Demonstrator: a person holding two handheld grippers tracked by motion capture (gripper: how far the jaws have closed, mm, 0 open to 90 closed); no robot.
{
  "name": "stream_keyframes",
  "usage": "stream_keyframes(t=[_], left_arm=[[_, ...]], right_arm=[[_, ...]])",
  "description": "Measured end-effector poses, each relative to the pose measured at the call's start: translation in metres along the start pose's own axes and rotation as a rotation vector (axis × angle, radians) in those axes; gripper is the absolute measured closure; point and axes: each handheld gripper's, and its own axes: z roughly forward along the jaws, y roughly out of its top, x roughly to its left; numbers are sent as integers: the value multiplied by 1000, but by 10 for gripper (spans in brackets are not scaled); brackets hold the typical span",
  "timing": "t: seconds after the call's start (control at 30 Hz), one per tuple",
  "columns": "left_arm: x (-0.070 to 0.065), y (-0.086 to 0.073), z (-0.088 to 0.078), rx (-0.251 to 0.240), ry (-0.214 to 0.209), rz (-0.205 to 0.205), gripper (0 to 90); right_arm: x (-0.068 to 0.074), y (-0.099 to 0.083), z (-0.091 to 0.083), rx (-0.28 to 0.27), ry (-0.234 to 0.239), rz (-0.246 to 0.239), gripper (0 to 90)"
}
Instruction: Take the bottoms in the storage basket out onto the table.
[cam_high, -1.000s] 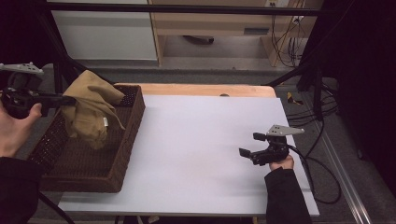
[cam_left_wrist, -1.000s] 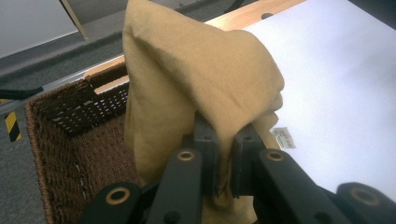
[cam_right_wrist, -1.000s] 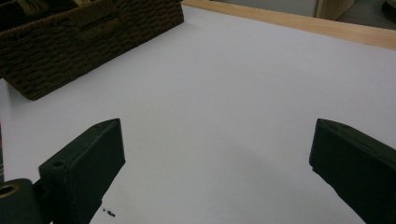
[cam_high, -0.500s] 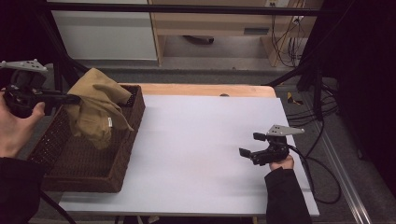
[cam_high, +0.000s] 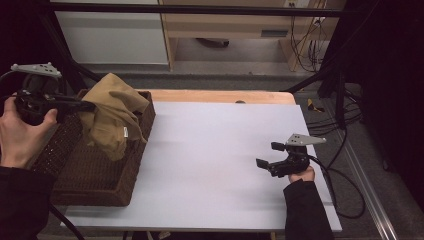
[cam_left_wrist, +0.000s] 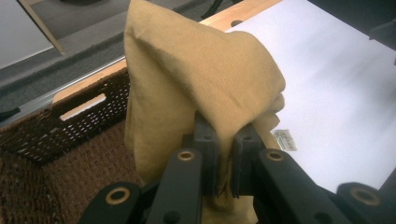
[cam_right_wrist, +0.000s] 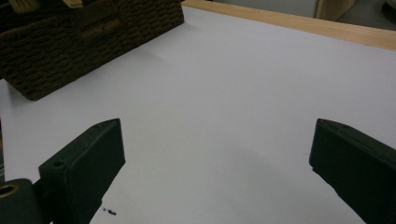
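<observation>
Cloth (cam_high: 111, 112), tan and soft, is held up over the basket (cam_high: 90, 175) at the left of the high view. It is pinched by the left gripper (cam_high: 86, 106), whose jaws are closed tight on a fold of it. In the left gripper view the cloth (cam_left_wrist: 196, 79) is seen bunched up in the middle of the frame, with the two black jaws pressed together on it at the bottom. A small white tag (cam_left_wrist: 286, 139) is seen on the cloth at the right, near the jaws. The lower part of the cloth hangs down into the basket (cam_left_wrist: 56, 140), which is brown and woven. The left gripper is held by a hand (cam_high: 20, 132) at the left edge of the high view.

The right gripper (cam_high: 267, 156) is kept low over the white table (cam_high: 215, 150) at the lower right of the high view, well apart from the basket. Its jaws are wide open, and nothing is held between them. In the right gripper view the basket (cam_right_wrist: 84, 42) is seen at the upper left, and the bare table (cam_right_wrist: 224, 107) is seen between the jaws.
</observation>
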Motion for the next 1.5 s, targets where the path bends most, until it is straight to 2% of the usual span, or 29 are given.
stream_keyframes(t=[1.5], left_arm=[[-53, 33, 29, -6, -130, 107, 832]], right_arm=[[0, 0, -1, -1, 1, -1, 39]])
